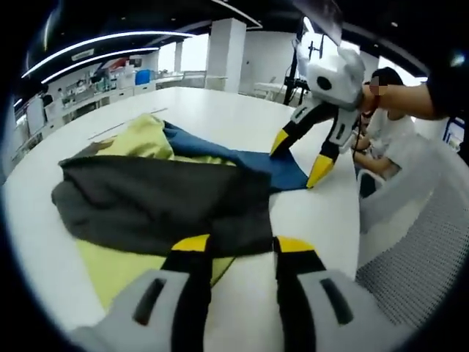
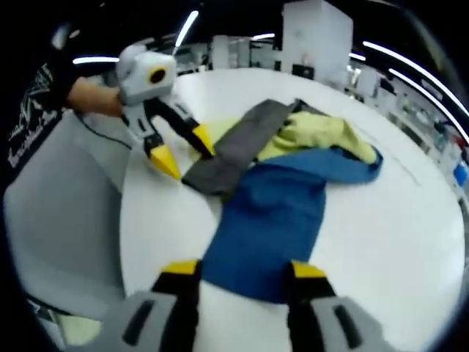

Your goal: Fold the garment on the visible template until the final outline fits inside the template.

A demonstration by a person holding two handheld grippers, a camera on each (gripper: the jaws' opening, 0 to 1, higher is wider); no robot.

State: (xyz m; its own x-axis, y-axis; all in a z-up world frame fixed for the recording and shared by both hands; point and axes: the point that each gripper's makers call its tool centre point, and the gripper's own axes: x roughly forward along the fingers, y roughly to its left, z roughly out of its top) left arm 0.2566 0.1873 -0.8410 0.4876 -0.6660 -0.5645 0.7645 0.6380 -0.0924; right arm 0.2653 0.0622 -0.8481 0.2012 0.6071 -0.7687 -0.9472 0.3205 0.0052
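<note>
Flanking the garment (image 2: 271, 213), both grippers gape open.

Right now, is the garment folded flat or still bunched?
Still bunched: the garment lies rumpled on the table, grey, yellow and blue parts overlapping unevenly.

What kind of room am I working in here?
Probably a lab or open workshop: a large white table, shelves of equipment along the wall, ceiling strip lights, and a seated person nearby.
</note>
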